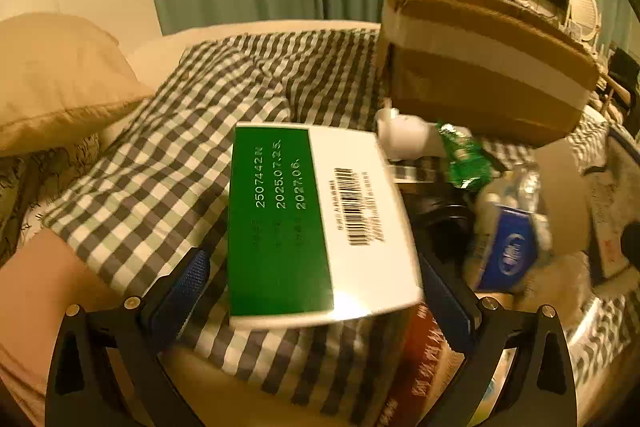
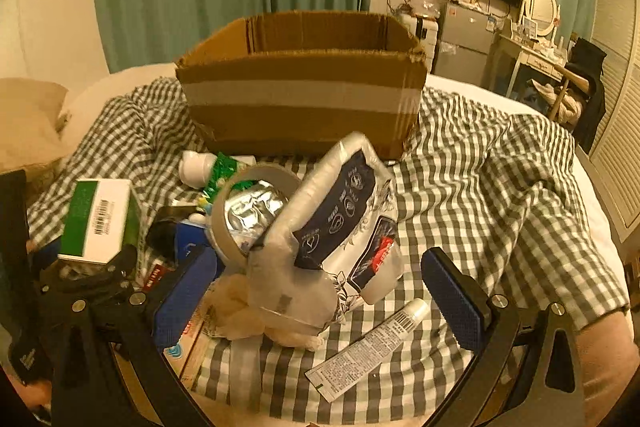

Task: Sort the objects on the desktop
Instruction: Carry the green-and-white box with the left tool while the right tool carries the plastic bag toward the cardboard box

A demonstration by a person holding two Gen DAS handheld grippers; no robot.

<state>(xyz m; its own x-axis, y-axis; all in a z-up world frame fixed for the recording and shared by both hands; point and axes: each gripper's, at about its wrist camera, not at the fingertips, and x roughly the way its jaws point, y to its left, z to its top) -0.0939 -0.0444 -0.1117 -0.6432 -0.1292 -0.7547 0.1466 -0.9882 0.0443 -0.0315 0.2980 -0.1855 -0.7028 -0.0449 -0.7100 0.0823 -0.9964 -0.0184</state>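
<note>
We carry the green box (image 1: 316, 223) clamped in our left gripper (image 1: 316, 291); next, lift it into the carton (image 1: 480, 67). Our right gripper (image 2: 320, 291) gapes, holding nothing.

one cardboard box (image 2: 300, 99), one tape roll (image 2: 224, 227), one tube (image 2: 368, 351)

Box label (image 1: 362, 211) blurred, perhaps unreadable
</note>
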